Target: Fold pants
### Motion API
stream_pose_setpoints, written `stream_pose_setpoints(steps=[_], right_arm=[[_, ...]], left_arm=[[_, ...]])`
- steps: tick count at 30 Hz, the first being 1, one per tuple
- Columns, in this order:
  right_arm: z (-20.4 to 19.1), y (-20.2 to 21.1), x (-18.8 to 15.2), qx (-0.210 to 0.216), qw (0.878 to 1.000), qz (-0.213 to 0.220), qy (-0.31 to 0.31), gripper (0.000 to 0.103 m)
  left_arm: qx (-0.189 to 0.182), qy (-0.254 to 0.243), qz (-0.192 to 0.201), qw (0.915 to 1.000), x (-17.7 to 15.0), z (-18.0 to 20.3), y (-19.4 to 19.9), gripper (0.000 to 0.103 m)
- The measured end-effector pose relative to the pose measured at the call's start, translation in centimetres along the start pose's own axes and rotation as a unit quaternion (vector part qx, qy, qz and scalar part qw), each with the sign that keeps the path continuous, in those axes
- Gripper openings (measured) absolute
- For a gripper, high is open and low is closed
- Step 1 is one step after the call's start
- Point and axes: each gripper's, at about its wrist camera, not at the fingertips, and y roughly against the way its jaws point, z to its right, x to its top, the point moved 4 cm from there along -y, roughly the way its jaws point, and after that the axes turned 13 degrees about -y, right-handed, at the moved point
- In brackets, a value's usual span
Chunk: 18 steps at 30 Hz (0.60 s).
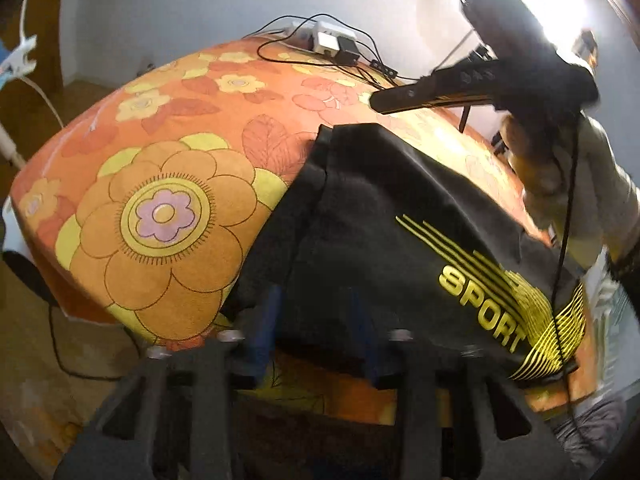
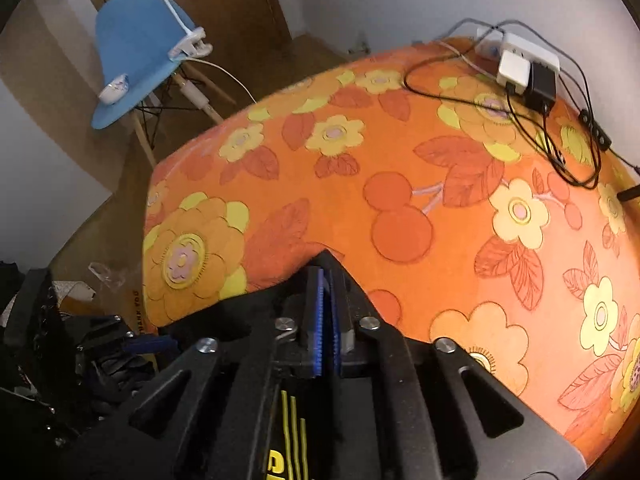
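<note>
Black pants with a yellow "SPORT" print lie on the orange flowered table, partly lifted. My left gripper is at the near edge of the cloth; its blue-padded fingers stand apart and the cloth drapes over them, so a grip does not show. My right gripper has its blue pads pressed together and is shut on a corner of the pants, raised above the table. The right gripper also shows in the left wrist view, held in a hand at the upper right.
A white power strip with plugs and black cables lies at the table's far edge. A blue chair with a clip lamp stands beyond the table's left side. Clutter sits on the floor at the left.
</note>
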Motion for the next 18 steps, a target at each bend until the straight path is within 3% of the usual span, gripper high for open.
stream_pose_setpoints(steps=[1,2,6,8,9,13,18], right_arm=[[0.3,-0.3,0.2,-0.001,1.0,-0.003,-0.006,0.038],[0.6,-0.6,0.3,0.0,1.0,-0.005,-0.013,0.047],[0.8,-2.6,0.2,0.007,0.999,-0.023,-0.022,0.05],[0.4,-3.4,-0.4,-0.004,0.999,-0.036,-0.007,0.034],[0.1,-3.7,-0.9,-0.009,0.999,-0.042,0.002,0.014],[-0.6,-3.3,-1.7,-0.03,0.999,-0.033,0.029,0.005],[-1.1,-0.7,-1.2,-0.035,0.999,0.01,0.029,0.003]], left_arm=[[0.001,-0.001,-0.002,1.0,-0.1,0.0,-0.1,0.007],[0.001,0.0,0.0,1.0,0.0,0.0,-0.1,0.007],[-0.006,0.005,0.006,0.9999,0.1,-0.1,0.2,0.005],[-0.01,0.008,0.011,0.9999,0.2,-0.1,0.4,0.004],[-0.013,0.006,0.014,0.9998,0.2,0.0,0.5,0.004],[-0.022,0.003,0.016,0.9996,0.1,0.4,0.7,0.002],[-0.02,0.009,0.035,0.9991,0.6,-0.2,1.8,0.002]])
